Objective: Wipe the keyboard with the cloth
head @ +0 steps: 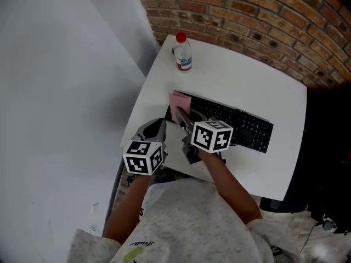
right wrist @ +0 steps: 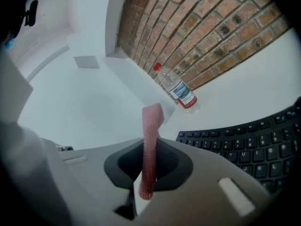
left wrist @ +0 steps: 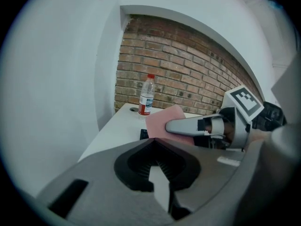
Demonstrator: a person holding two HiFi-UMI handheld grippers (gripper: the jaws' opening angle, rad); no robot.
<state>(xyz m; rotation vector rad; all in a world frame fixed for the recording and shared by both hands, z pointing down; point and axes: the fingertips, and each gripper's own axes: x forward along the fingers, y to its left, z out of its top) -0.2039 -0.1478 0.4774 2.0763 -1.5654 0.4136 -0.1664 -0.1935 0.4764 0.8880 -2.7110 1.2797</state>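
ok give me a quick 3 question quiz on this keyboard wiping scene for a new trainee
1. Which claw grips the pink cloth? A) left B) right C) neither
2. Fill in: in the head view, the cloth lies over the keyboard's ___ end.
3. True or false: the bottle lies on its side on the keyboard.

Key:
1. B, the right claw is closed on it.
2. left
3. False. It stands upright on the table, apart from the keyboard.
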